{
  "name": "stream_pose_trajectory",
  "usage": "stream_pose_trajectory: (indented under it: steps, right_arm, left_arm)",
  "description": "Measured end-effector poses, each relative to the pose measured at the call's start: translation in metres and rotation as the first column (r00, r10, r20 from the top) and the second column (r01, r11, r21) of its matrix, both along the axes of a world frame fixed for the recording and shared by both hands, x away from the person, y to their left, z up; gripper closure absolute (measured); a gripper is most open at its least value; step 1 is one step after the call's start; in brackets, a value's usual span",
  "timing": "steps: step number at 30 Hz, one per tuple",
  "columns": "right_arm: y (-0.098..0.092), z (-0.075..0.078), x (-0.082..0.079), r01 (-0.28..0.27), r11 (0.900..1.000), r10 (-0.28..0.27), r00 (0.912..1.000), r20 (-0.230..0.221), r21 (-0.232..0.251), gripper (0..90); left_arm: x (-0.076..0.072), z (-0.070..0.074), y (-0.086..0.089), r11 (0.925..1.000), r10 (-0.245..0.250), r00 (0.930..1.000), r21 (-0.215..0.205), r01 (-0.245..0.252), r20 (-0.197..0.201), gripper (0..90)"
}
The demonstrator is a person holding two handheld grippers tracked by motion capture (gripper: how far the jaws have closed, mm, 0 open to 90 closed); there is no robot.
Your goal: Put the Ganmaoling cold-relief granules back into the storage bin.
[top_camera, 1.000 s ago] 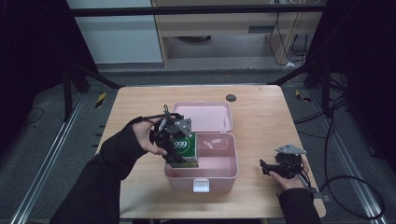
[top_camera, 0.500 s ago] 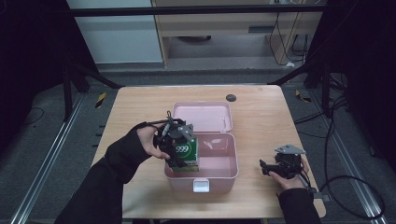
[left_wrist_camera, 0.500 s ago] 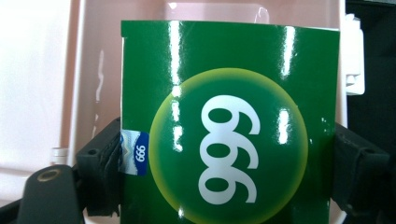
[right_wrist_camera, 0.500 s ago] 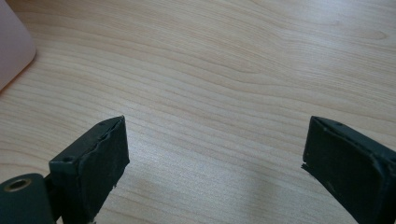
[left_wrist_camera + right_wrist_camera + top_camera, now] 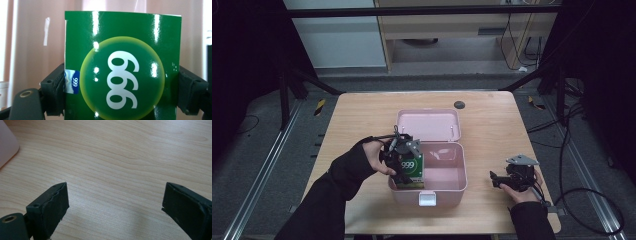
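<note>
Your left gripper (image 5: 404,167) was clamped on a green carton (image 5: 413,167), one jaw pressed against each narrow side of it, as the left gripper view showed. The carton (image 5: 122,66) was glossy dark green, with a yellow-edged round badge on its face carrying white digits that read 999 from the high view and appeared upside down in the left gripper view. A small blue and white label sat at one edge of that face, just beside one jaw.

The carton stood in the left half of the open pink box (image 5: 447,172), against the box's left wall, its lower end down inside and its upper end above the rim. Its long axis ran roughly up and down, leaning a little, and its printed face was turned up and towards you.

The box's lid (image 5: 428,125) lay open behind it, and its white latch (image 5: 427,199) faced you.

Your right gripper (image 5: 507,179) sat well to the right of the box, low over the wooden table (image 5: 357,120), jaws spread wide with bare wood between them (image 5: 115,202). A corner of the pink box (image 5: 7,145) showed at the edge of the right gripper view.
</note>
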State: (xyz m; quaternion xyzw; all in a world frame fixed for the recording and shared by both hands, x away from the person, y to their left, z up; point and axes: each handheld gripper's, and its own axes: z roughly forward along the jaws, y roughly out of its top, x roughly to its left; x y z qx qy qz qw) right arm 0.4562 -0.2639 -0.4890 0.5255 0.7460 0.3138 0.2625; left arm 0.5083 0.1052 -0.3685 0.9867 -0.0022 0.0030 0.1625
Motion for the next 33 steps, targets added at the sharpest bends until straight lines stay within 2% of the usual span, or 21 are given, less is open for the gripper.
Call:
stream_pose_trajectory:
  steps: [11,20,26,28,30,33]
  right_arm:
    - [0.0,0.0,0.0,0.0,1.0,0.0,1.0,0.0,0.0,6.7]
    - [0.0,0.0,0.0,0.001,1.0,-0.001,1.0,-0.004,-0.004,6.1]
    - [0.001,-0.001,0.001,0.003,1.0,-0.003,1.0,-0.007,-0.003,5.5]
    - [0.001,-0.001,0.001,0.004,1.0,-0.004,1.0,-0.007,-0.004,5.4]
    - [0.001,-0.001,0.001,0.004,1.0,-0.004,1.0,-0.009,-0.004,5.3]
    - [0.001,-0.001,0.001,0.003,1.0,-0.003,1.0,-0.009,-0.007,5.2]
  left_arm:
    - [0.001,-0.012,-0.002,0.9999,0.002,0.9999,0.016,-0.002,-0.013,14.5]
    - [0.002,-0.019,0.0,0.999,0.009,0.9999,0.044,-0.009,-0.006,13.8]
    - [0.002,-0.022,0.002,0.9991,0.016,0.9998,0.04,-0.016,-0.01,12.6]
    - [0.002,-0.022,0.002,0.9994,0.016,0.9997,0.03,-0.016,-0.018,12.2]
    - [0.002,-0.016,0.003,0.9997,0.018,0.9994,-0.017,-0.019,-0.028,11.5]
    - [0.0,-0.007,0.004,0.999,0.017,0.9998,-0.042,-0.018,-0.014,11.7]
